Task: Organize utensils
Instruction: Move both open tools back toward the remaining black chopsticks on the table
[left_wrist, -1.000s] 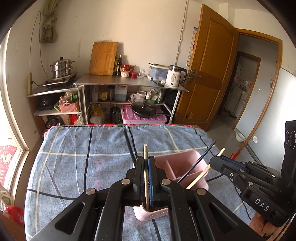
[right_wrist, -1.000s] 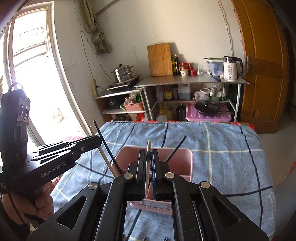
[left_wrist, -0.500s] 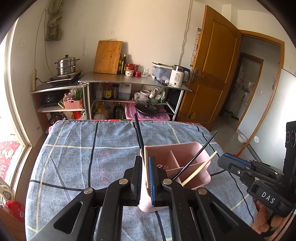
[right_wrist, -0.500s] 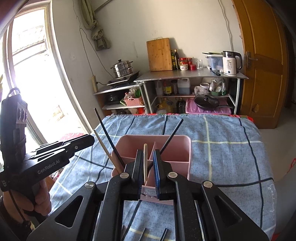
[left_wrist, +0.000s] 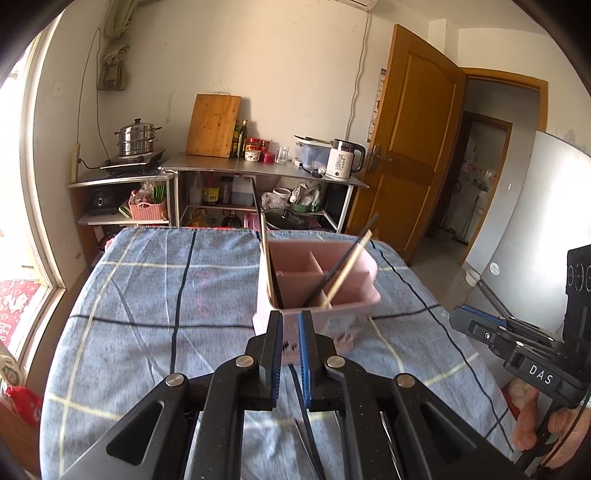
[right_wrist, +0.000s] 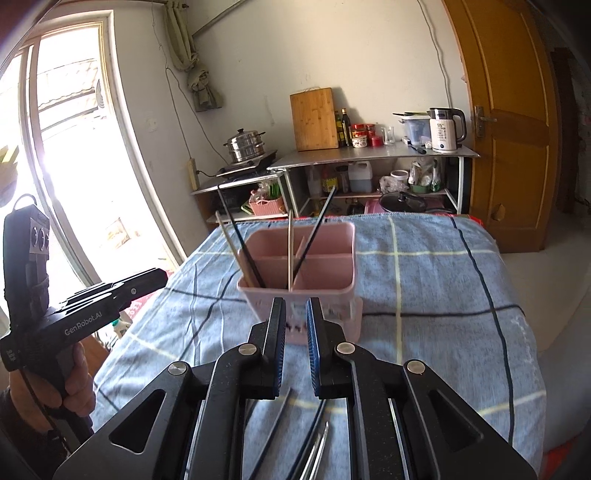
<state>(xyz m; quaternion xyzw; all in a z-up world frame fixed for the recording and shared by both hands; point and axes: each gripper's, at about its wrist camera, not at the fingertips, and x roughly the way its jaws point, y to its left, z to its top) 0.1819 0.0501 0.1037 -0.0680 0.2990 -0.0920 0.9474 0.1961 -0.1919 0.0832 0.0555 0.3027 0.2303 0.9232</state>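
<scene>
**On the checked cloth: sticks dropped, both jaws empty**

At mid-frame in both views your pink plastic caddy (left_wrist: 343, 295) stands on the bench (left_wrist: 147, 295), which is draped in blue woven cloth with pale and black lines. It is a box with rounded corners, split by thin dividers. A slim pale wooden chopstick (left_wrist: 266, 266) leans in its left compartment. A black chopstick (left_wrist: 343, 258) and another pale one cross in the right compartment.

Your left gripper (left_wrist: 290, 321) shows a narrow slit between its blue-lined jaws, with nothing in it. Your right gripper (right_wrist: 295, 306) has jaws that have just been opening, also empty. Below it, dark sticks (right_wrist: 273, 417) and a shiny metal utensil (right_wrist: 317, 450) lie on the cloth.

You can read "DAS" on the right tool, "GenRobot.AI" on the left, and "55" on the white kettle (right_wrist: 441, 129).

A second ago each pair of jaws pinched a pale stick over the caddy. Both sticks now stand inside, and the caddy sits farther off.
</scene>
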